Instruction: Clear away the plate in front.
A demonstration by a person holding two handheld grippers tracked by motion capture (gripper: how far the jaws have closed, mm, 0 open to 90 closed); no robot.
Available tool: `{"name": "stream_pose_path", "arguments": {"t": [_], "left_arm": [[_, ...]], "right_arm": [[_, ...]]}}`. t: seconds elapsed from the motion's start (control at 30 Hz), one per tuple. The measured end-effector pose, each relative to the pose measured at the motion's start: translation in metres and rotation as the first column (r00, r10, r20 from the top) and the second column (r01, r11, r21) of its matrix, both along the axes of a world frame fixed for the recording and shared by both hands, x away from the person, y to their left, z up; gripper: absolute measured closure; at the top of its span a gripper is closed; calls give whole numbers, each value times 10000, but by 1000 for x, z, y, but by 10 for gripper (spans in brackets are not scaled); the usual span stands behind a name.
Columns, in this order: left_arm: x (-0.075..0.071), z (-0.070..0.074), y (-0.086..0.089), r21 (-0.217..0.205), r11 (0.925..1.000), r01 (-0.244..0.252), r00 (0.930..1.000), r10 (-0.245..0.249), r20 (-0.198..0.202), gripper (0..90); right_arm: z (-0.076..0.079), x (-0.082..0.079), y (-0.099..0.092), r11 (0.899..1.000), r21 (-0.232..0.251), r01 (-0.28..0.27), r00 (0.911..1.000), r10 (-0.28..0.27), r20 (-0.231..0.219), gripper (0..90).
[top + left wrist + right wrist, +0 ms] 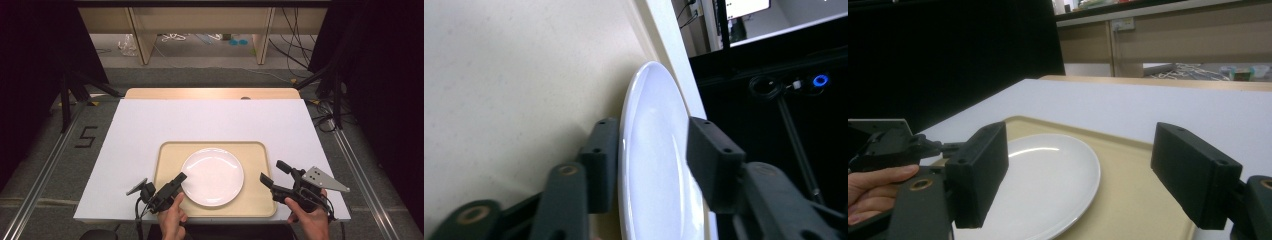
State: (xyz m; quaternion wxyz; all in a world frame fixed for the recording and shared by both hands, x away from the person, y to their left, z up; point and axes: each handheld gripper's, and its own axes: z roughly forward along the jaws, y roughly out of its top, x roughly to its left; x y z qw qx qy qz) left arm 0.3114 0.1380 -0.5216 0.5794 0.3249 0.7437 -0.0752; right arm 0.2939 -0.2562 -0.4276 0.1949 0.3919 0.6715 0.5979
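Observation:
A round white plate (pixel 212 176) lies flat in a beige tray (pixel 257 150) at the near middle of the white table. My left gripper (pixel 180 179) reaches in from the plate's near-left side. In the left gripper view my left gripper (pixel 654 150) is open, with one jaw under the plate (pixel 654 165) rim and the other over its face. My right gripper (pixel 272 171) is open at the tray's right edge, apart from the plate. In the right gripper view my right gripper (pixel 1080 165) faces the plate (pixel 1048 175) with nothing between its jaws.
The white table top (pixel 210 120) stretches bare beyond the tray. A wooden strip (pixel 210 93) runs along its far edge. Wooden furniture legs (pixel 142 45) and cables lie on the floor behind. Dark curtains flank both sides.

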Motion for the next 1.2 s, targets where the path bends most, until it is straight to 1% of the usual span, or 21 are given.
{"name": "stream_pose_path", "arguments": {"t": [0.07, 0.1, 0.2, 0.33, 0.43, 0.47, 0.6, 0.67, 0.73, 0.77, 0.8, 0.83, 0.87, 0.9, 0.93, 0.97, 1.0, 1.03, 1.1, 1.13, 1.2], "left_arm": [[1, 1, -1, 35, 9999, 98, 9998, -99, 183, 486], [1, 3, -1, 342, 9993, 141, 9998, -145, 136, 468], [3, 7, -3, 686, 9971, 315, 9989, -339, 337, 405], [3, 15, -2, 1503, 9878, 398, 9959, -514, 740, 343], [3, 21, 2, 2032, 9784, 379, 9940, -577, 927, 296], [3, 23, 3, 2263, 9731, 429, 9928, -668, 990, 283], [3, 30, 2, 2767, 9607, 233, 9881, -642, 1394, 220], [4, 33, -1, 3176, 9475, 380, 9827, -931, 1603, 147], [2, 34, -1, 3194, 9463, 493, 9734, -1172, 1971, 138], [1, 35, 0, 3361, 9402, 551, 9657, -1358, 2214, 138], [1, 36, 2, 3648, 9281, 743, 9584, -1676, 2311, 134], [1, 38, 1, 3619, 9296, 696, 9532, -1690, 2507, 119], [-1, 41, 1, 3623, 9298, 644, 9534, -1646, 2530, 113], [-1, 43, 2, 3679, 9272, 703, 9454, -1797, 2721, 121], [-1, 44, 3, 3751, 9236, 787, 9320, -2017, 3011, 123], [0, 45, 5, 3689, 9247, 936, 9155, -2256, 3332, 122], [1, 45, 7, 3508, 9290, 1180, 9065, -2450, 3440, 127], [2, 46, 8, 3548, 9228, 1500, 8941, -2798, 3497, 140], [3, 48, 11, 3764, 9122, 1620, 8778, -3075, 3674, 141], [3, 48, 13, 3803, 9096, 1674, 8670, -3194, 3824, 143], [2, 49, 16, 3861, 9052, 1775, 8510, -3382, 4017, 148]], "right_arm": [[0, 0, 0, 10000, -3, 3, 10000, -3, 15, 239], [0, 0, 0, 10000, 3, -6, 10000, 6, -11, 239], [0, 0, 0, 10000, -2, -6, 10000, 6, 5, 239], [0, 0, 0, 10000, 1, -14, 10000, 14, -18, 239], [0, -1, 0, 10000, 53, -49, 9999, 50, -152, 239], [0, -1, 0, 10000, 52, -51, 9999, 52, -146, 238], [0, -1, 1, 10000, 29, -10, 9999, 11, -154, 238], [0, 0, 1, 10000, 11, -80, 9999, 80, -111, 237], [-1, 0, 1, 10000, -32, -64, 10000, 64, -32, 236], [-1, 0, 1, 10000, -36, -73, 10000, 73, -4, 236], [-1, 0, 1, 10000, -40, -25, 10000, 25, 3, 235], [0, -1, 1, 10000, -19, -28, 10000, 28, -83, 232], [0, -1, 1, 10000, 19, -56, 9999, 57, -138, 232], [0, -1, 1, 10000, -5, -41, 10000, 41, -90, 231], [-1, 0, 1, 10000, -34, -61, 10000, 61, -10, 231], [-1, 0, 1, 10000, -27, -74, 10000, 74, -6, 229], [-1, 0, 1, 10000, -42, -37, 10000, 38, 2, 228], [-1, 0, 1, 10000, -50, -32, 10000, 32, -4, 225], [-1, 0, 1, 10000, -38, -49, 10000, 49, -10, 220], [-1, 0, 1, 10000, -15, -79, 10000, 79, -59, 216], [-1, 0, 1, 9999, -3, -101, 9999, 101, -127, 207]]}}
